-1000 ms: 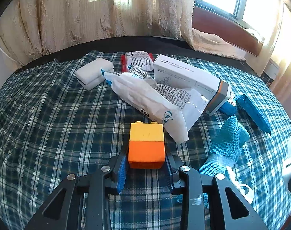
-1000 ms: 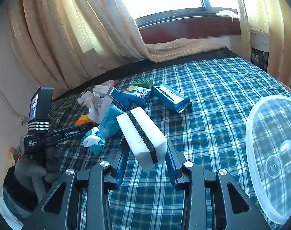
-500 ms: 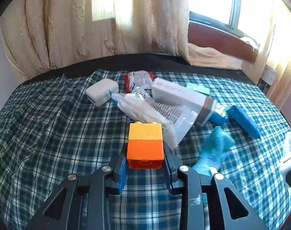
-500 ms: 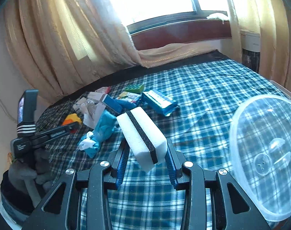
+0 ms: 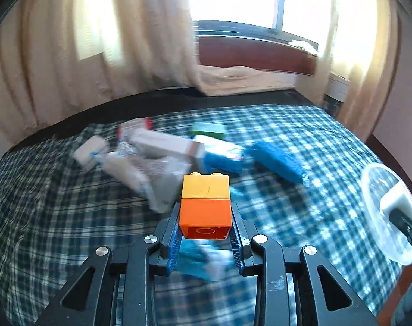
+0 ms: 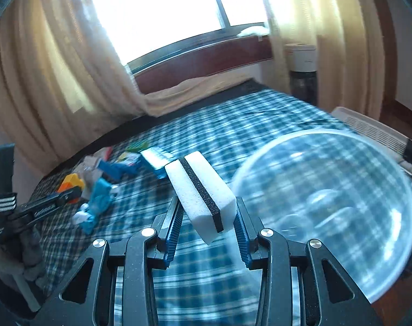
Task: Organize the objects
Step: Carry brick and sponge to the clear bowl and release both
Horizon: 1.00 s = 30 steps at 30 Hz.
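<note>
While both tongs gripped — left gripper (image 5: 206, 225) the orange-and-yellow plastic brick (image 5: 205, 203), right gripper (image 6: 208, 221) the white black-striped sponge (image 6: 200, 190) — I saw the clear plastic bowl (image 6: 328, 206) just right of the sponge

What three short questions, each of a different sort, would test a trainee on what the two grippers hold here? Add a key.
1. True or false: the left gripper is shut on a stacked toy block.
2. The right gripper holds: A a sock, B a white sponge, C a box.
3. Fill in: the clear plastic ____ lies beside the sponge.

Key: 1 true; 2 B; 3 bowl.
</note>
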Each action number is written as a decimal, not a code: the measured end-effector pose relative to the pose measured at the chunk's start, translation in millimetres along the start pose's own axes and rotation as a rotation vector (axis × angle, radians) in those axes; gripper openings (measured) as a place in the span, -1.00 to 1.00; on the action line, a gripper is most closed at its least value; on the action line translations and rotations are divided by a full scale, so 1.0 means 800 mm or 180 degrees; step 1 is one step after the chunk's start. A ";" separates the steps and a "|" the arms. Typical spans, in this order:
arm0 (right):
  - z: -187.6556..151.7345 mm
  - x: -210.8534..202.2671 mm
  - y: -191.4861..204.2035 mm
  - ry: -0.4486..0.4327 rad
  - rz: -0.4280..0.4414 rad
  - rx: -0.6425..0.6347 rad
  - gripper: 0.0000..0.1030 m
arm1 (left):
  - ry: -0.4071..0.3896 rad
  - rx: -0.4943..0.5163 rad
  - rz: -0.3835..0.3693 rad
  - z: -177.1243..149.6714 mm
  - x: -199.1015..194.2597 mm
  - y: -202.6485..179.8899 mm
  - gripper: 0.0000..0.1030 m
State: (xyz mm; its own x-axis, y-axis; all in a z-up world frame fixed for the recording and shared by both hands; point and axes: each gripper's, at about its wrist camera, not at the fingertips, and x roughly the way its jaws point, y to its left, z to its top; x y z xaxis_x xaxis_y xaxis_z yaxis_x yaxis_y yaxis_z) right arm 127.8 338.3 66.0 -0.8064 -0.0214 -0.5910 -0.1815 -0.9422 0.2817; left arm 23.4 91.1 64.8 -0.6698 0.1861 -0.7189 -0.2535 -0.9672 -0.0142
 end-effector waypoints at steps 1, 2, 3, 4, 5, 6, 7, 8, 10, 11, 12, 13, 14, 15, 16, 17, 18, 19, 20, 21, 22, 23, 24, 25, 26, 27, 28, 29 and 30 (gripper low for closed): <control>0.001 -0.003 -0.011 -0.0019 -0.0060 0.0047 -0.26 | 0.0002 0.0042 -0.0039 0.000 -0.001 -0.009 -0.35; 0.002 -0.005 -0.019 -0.0035 -0.0099 0.0084 -0.26 | 0.0005 0.0084 -0.0080 0.000 -0.001 -0.019 -0.35; 0.003 -0.008 -0.027 -0.0046 -0.0136 0.0119 -0.26 | 0.0009 0.0131 -0.0128 0.001 -0.002 -0.031 -0.35; 0.003 -0.010 -0.035 -0.0058 -0.0182 0.0163 -0.26 | 0.0011 0.0181 -0.0172 0.000 -0.003 -0.042 -0.35; 0.004 -0.013 -0.047 -0.0071 -0.0238 0.0217 -0.26 | 0.0011 0.0215 -0.0199 0.001 -0.003 -0.050 -0.35; 0.005 -0.014 -0.052 -0.0075 -0.0260 0.0239 -0.26 | 0.0014 0.0268 -0.0240 0.001 -0.003 -0.061 -0.35; 0.005 -0.016 -0.059 -0.0083 -0.0295 0.0275 -0.26 | 0.0016 0.0305 -0.0272 0.001 -0.004 -0.069 -0.35; 0.005 -0.017 -0.067 -0.0090 -0.0329 0.0308 -0.26 | 0.0019 0.0352 -0.0308 0.001 -0.004 -0.080 -0.35; 0.005 -0.021 -0.080 -0.0105 -0.0386 0.0357 -0.26 | 0.0026 0.0436 -0.0389 0.002 -0.005 -0.099 -0.35; 0.005 -0.022 -0.084 -0.0107 -0.0398 0.0361 -0.26 | 0.0034 0.0482 -0.0439 0.002 -0.005 -0.110 -0.35; 0.005 -0.024 -0.089 -0.0114 -0.0423 0.0377 -0.26 | 0.0040 0.0518 -0.0478 0.003 -0.005 -0.119 -0.35; 0.006 -0.026 -0.094 -0.0119 -0.0443 0.0386 -0.26 | 0.0045 0.0555 -0.0517 0.003 -0.005 -0.128 -0.35; 0.006 -0.027 -0.097 -0.0121 -0.0456 0.0385 -0.26 | 0.0056 0.0605 -0.0573 0.004 -0.005 -0.139 -0.35; 0.006 -0.028 -0.101 -0.0127 -0.0485 0.0389 -0.26 | 0.0067 0.0643 -0.0620 0.004 -0.004 -0.148 -0.35; 0.007 -0.028 -0.104 -0.0127 -0.0500 0.0392 -0.25 | 0.0084 0.0690 -0.0673 0.003 -0.004 -0.159 -0.35; 0.008 -0.028 -0.109 -0.0125 -0.0510 0.0402 -0.25 | 0.0097 0.0727 -0.0712 0.003 -0.004 -0.166 -0.35; 0.008 -0.027 -0.113 -0.0123 -0.0519 0.0418 -0.25 | 0.0107 0.0763 -0.0750 0.002 -0.003 -0.174 -0.35; 0.009 -0.028 -0.118 -0.0126 -0.0535 0.0443 -0.25 | 0.0120 0.0799 -0.0789 0.002 -0.003 -0.182 -0.35; 0.009 -0.027 -0.120 -0.0125 -0.0541 0.0454 -0.25 | 0.0134 0.0839 -0.0828 0.002 -0.002 -0.191 -0.35; 0.009 -0.027 -0.123 -0.0126 -0.0549 0.0468 -0.25 | 0.0146 0.0877 -0.0862 0.001 -0.001 -0.199 -0.35; 0.009 -0.027 -0.127 -0.0129 -0.0557 0.0482 -0.25 | 0.0157 0.0911 -0.0891 0.000 -0.001 -0.206 -0.35; 0.010 -0.027 -0.129 -0.0131 -0.0565 0.0491 -0.25 | 0.0171 0.0953 -0.0921 -0.001 0.001 -0.215 -0.35; 0.009 -0.027 -0.131 -0.0133 -0.0572 0.0494 -0.25 | 0.0179 0.0980 -0.0936 -0.001 0.002 -0.221 -0.35; 0.009 -0.028 -0.135 -0.0134 -0.0582 0.0507 -0.25 | 0.0189 0.1012 -0.0961 -0.002 0.003 -0.229 -0.35; 0.009 -0.028 -0.136 -0.0134 -0.0584 0.0512 -0.25 | 0.0197 0.1030 -0.0987 -0.002 0.004 -0.233 -0.35; 0.010 -0.028 -0.139 -0.0135 -0.0587 0.0517 -0.25 | 0.0206 0.1045 -0.1013 -0.002 0.004 -0.238 -0.35; 0.010 -0.028 -0.141 -0.0137 -0.0596 0.0523 -0.25 | 0.0212 0.1063 -0.1042 -0.002 0.004 -0.243 -0.35; 0.011 -0.028 -0.143 -0.0139 -0.0607 0.0530 -0.25 | 0.0216 0.1074 -0.1064 -0.002 0.004 -0.246 -0.35; 0.011 -0.029 -0.145 -0.0142 -0.0616 0.0537 -0.25 | 0.0223 0.1095 -0.1092 -0.002 0.004 -0.251 -0.35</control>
State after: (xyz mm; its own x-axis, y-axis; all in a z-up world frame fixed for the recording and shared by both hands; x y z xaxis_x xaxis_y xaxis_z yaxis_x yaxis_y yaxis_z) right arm 162.3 451.1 53.8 -0.7708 0.1722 -0.6134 -0.4231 -0.8581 0.2908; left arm 73.2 285.9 63.9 -0.4618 0.4605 -0.7581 -0.6750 -0.7370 -0.0364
